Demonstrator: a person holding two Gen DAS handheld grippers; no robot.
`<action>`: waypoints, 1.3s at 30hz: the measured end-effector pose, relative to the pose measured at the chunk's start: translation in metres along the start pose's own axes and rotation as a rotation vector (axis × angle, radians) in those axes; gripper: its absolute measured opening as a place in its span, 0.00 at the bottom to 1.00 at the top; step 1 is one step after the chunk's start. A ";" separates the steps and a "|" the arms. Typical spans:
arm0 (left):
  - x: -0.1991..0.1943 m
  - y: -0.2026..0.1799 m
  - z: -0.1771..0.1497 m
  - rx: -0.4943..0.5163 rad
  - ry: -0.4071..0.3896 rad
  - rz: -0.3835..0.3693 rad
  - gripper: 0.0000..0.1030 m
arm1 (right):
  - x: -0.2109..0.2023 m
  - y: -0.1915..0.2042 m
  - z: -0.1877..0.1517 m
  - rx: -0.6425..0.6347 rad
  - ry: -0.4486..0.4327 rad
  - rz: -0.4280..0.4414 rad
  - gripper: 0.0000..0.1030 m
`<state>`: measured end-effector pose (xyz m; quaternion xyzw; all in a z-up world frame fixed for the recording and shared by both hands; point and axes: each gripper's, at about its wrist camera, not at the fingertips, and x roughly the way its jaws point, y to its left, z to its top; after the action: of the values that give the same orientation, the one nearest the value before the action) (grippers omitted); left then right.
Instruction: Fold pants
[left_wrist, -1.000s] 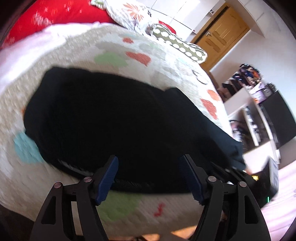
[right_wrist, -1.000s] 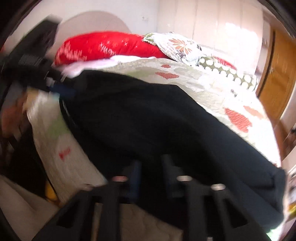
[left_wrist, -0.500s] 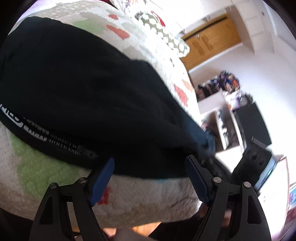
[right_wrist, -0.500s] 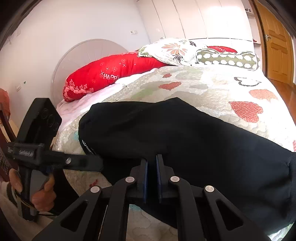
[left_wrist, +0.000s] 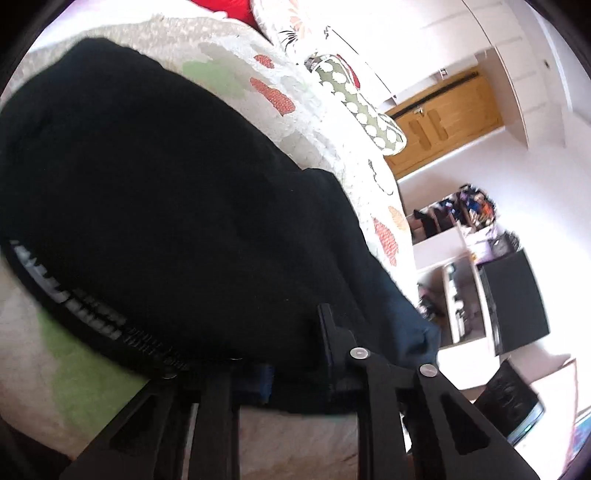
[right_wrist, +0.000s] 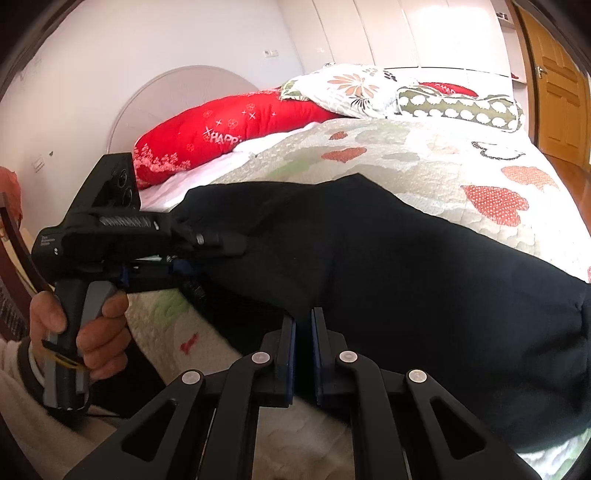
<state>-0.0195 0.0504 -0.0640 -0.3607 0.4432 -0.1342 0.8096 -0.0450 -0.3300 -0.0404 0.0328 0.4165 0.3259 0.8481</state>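
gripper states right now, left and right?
Left gripper: closed on the near edge of the black pants.
Right gripper: closed on the pants' near edge.

Pants (right_wrist: 388, 258) lie on the quilt (right_wrist: 424, 155), pillows (right_wrist: 229, 133) behind them.

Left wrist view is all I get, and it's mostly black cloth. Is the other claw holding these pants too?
Observer: Yes. The right gripper is pinched shut on the near edge of the pants.
Operator: What moves this left claw?
Observer: A person's hand grips the handle of the left gripper.
Operator: And at the far end?
Observer: A red pillow lies in front of a round white headboard.
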 end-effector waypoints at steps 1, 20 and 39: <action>-0.012 -0.001 -0.006 0.018 -0.007 -0.012 0.16 | -0.003 0.003 -0.002 -0.005 0.001 0.009 0.06; -0.119 -0.022 0.030 0.225 -0.252 0.240 0.69 | -0.019 -0.030 0.038 0.038 -0.076 -0.143 0.44; 0.013 -0.003 0.084 0.169 -0.256 0.502 0.69 | 0.111 -0.077 0.094 -0.025 0.124 -0.217 0.00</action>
<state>0.0572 0.0806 -0.0412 -0.1852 0.3999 0.0802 0.8941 0.1129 -0.3051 -0.0804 -0.0434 0.4651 0.2390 0.8513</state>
